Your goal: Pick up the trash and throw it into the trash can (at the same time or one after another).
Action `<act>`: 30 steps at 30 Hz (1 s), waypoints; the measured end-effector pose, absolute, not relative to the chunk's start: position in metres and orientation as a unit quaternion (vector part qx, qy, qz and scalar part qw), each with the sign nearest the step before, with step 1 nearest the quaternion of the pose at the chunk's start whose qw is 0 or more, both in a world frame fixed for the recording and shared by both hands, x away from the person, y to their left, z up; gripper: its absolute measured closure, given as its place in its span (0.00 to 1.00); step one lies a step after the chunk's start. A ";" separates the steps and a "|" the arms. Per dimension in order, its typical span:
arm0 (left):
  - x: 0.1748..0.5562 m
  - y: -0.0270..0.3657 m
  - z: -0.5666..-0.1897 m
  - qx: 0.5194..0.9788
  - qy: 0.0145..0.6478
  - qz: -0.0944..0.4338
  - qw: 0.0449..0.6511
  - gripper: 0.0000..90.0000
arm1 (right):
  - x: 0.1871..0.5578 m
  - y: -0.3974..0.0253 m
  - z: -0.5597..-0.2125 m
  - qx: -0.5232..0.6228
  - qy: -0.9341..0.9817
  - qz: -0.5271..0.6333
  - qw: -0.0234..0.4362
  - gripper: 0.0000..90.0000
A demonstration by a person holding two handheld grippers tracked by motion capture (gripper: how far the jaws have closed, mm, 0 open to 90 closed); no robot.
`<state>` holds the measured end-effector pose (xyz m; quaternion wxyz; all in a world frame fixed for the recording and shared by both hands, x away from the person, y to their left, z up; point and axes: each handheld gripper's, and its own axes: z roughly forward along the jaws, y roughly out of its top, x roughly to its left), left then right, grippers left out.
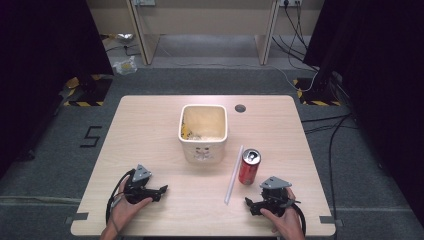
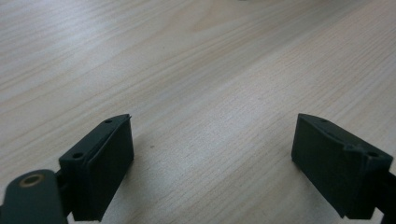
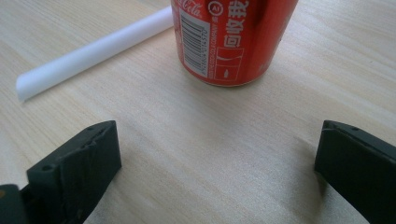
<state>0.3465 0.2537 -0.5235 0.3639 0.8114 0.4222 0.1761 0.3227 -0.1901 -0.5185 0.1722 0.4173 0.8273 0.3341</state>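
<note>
Red can (image 3: 232,39): smooth printed metal cylinder, upright, barcode and white lettering on its wall, silver top with the opening showing in the high view (image 1: 249,166). Stands on the table's near right part, just ahead of the right gripper (image 1: 256,205).

White straw (image 3: 93,51): long, matte, stiff-looking tube, lying flat just beside the can on its left; whether the 2 touch, cannot tell. In the high view (image 1: 233,174) it runs from near the tub toward the table's front edge.

Right gripper (image 3: 217,163): 2 black blocky jaws spread wide, nothing between them, bare wood in the gap, can well inside the line of the opening but apart from both jaws.

Left gripper (image 2: 212,161): jaws likewise spread wide and empty, over plain wood grain; in the high view (image 1: 161,192) it sits at the near left.

Table (image 1: 150,130): pale wood, fine straight grain, rounded corners, 1 dark round hole near the far edge. Open room between the grippers.

Cream tub (image 1: 203,145): squarish, rounded corners, open top, mid-table.
</note>
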 end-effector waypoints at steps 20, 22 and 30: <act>0.347 0.254 -0.523 0.811 0.422 0.176 0.364 0.13 | 0.321 -0.204 -0.500 0.424 0.796 0.375 0.212 0.17; 0.347 0.254 -0.524 0.811 0.422 0.176 0.364 0.13 | 0.320 -0.205 -0.496 0.420 0.794 0.383 0.217 0.17; 0.347 0.254 -0.523 0.811 0.422 0.176 0.364 0.13 | 0.323 -0.203 -0.479 0.407 0.783 0.409 0.232 0.17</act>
